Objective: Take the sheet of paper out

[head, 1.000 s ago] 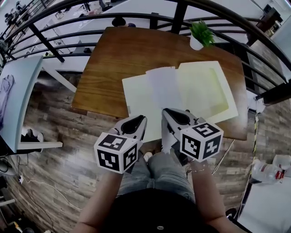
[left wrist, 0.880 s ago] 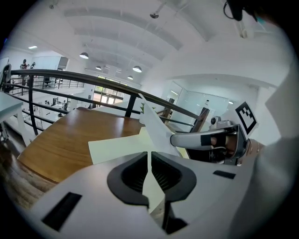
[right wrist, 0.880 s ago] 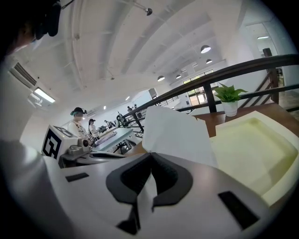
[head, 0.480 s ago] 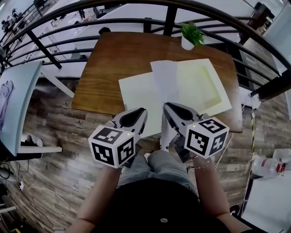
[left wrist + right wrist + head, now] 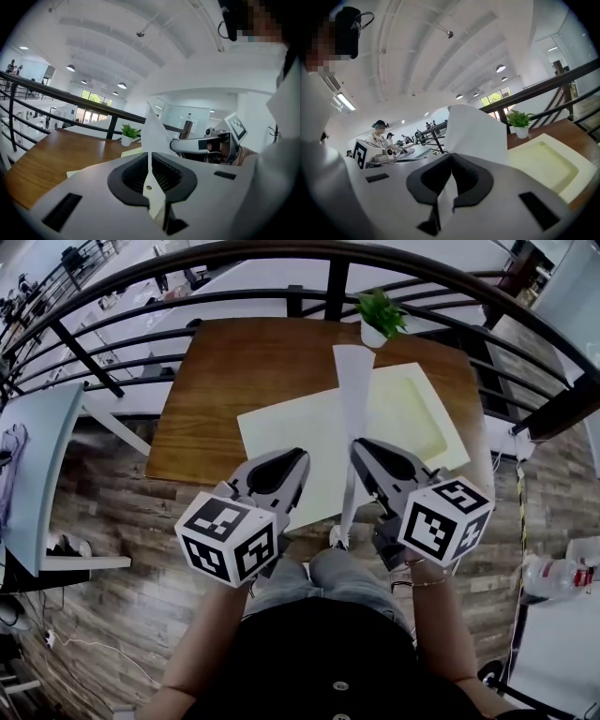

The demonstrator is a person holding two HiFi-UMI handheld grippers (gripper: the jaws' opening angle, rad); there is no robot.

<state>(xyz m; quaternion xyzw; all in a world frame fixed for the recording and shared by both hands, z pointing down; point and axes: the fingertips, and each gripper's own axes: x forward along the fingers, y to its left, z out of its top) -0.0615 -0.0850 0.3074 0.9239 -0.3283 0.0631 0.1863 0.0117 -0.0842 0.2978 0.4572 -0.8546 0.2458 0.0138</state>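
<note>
While paper (image 5: 354, 395) stands pinched — plant (image 5: 380, 311) seemingly behind.

Head view: the sheet of paper (image 5: 353, 399) is nearly edge-on so its face can't be seen. The spots where the left gripper (image 5: 292, 463) and right gripper (image 5: 367, 454) pinch it are hidden, and together they cover the middle of the open folder (image 5: 281, 432) and the table's (image 5: 234, 362) near edge. Left gripper view: sheet blocks the right gripper's tips; right gripper view: folder's right corner is cut off at the frame edge, background people (image 5: 379, 136) too small to make out.
</note>
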